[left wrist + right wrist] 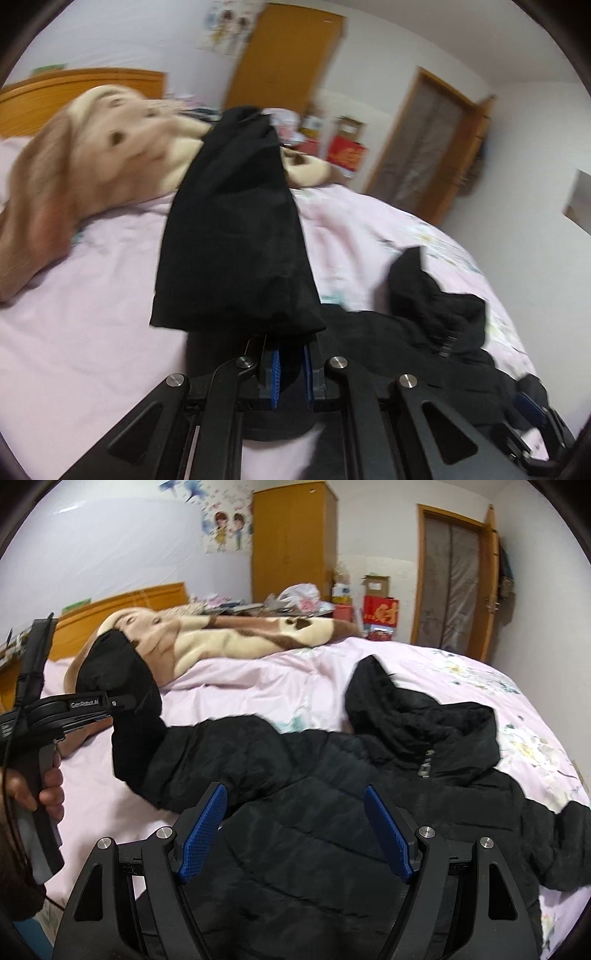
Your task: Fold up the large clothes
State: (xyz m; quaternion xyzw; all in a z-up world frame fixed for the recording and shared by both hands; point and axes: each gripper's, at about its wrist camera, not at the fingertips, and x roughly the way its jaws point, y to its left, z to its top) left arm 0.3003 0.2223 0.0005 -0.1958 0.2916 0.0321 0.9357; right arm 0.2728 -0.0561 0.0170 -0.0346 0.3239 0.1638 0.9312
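Over the bed's (258, 686) near edge the right claw (295, 834) is held apart above the black jacket (332, 775). Its sleeve (236, 229) is clamped, seemingly lifted, in the left claw (291, 369). A beige blanket (229, 638) is heaped towards the headboard (147, 598).

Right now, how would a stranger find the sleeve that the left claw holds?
Start at the pink bed, where a black jacket lies spread. Follow its left side to the sleeve. Unlike the other sleeve, which lies flat, this one is lifted and pinched in the left claw.
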